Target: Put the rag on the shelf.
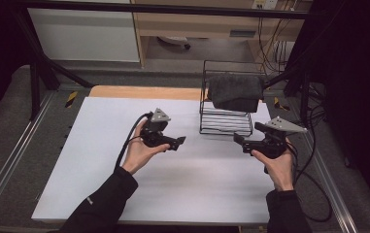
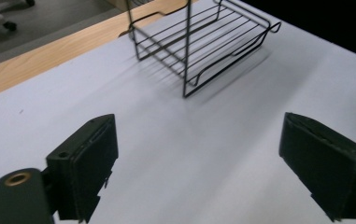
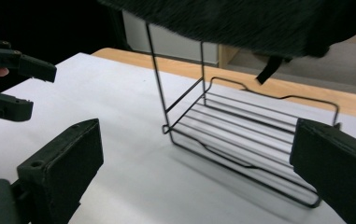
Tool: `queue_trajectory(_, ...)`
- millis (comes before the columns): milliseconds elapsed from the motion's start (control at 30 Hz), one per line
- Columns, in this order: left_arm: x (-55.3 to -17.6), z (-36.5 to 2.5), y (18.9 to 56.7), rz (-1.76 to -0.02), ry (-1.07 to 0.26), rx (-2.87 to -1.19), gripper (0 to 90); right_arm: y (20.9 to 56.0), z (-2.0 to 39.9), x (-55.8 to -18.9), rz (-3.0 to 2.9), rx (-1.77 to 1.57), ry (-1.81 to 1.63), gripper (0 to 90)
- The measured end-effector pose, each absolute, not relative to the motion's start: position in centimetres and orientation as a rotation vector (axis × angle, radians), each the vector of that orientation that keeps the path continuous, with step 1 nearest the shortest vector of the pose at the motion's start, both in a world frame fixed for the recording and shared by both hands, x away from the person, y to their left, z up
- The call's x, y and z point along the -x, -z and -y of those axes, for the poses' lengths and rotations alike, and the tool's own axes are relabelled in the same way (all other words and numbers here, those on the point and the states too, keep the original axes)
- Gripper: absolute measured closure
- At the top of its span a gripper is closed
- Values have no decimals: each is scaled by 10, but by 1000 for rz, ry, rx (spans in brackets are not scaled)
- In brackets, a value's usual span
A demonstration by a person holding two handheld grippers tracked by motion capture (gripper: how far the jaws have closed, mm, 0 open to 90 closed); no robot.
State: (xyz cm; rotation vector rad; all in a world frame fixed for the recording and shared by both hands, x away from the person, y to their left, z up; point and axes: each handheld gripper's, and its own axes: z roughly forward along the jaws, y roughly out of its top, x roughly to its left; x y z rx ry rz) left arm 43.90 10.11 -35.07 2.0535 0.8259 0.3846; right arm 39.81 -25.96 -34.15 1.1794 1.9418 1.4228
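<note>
Holding both claws just above the white table (image 1: 100, 184), I see my left gripper (image 1: 178, 141) a little left of the middle of the high view and my right gripper (image 1: 239, 141) to the right of it, their tips turned toward each other with bare table between them. My left hand (image 1: 141, 151) comes up from the lower left of that view and my right hand (image 1: 277, 165) from the lower right, each in a dark sleeve.

My left claw stands wide apart: in the left gripper view its two black jaws rise at the bottom left and bottom right with nothing but white tabletop between them. My right claw is just as wide apart, and it holds nothing either; in the right gripper view the jaws frame the lower shelf of the wire rack (image 3: 241, 135).

That black wire rack (image 1: 226, 121) stands in the upper right of the high view, near the far edge of the table and just beyond my right gripper. A dark grey towel (image 1: 235, 91) lies draped over its top; in the right gripper view the towel (image 3: 241, 21) runs along the upper edge of the frame. In the left gripper view the wire rack (image 2: 199, 42) sits at the top centre, apart from my jaws.
</note>
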Motion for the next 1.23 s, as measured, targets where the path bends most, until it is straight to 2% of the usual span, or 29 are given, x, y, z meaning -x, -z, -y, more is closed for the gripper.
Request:
queue_trajectory(467,-398,-188,392,-901,-411,-2027,94,380,244,-380,-2060,-1186,-1433,9)
queue_trajectory(833,-377,-245,425,-957,-422,-2040,95,419,263,-364,-2149,-1207,-1417,7)
queue_trajectory(1033,-369,-267,436,-980,-438,-2031,95,434,275,-356,-2163,-1224,-1403,7)
queue_trajectory(1233,-362,-270,444,-970,-436,-2055,94,440,274,-354,-2200,-1216,-1375,7)
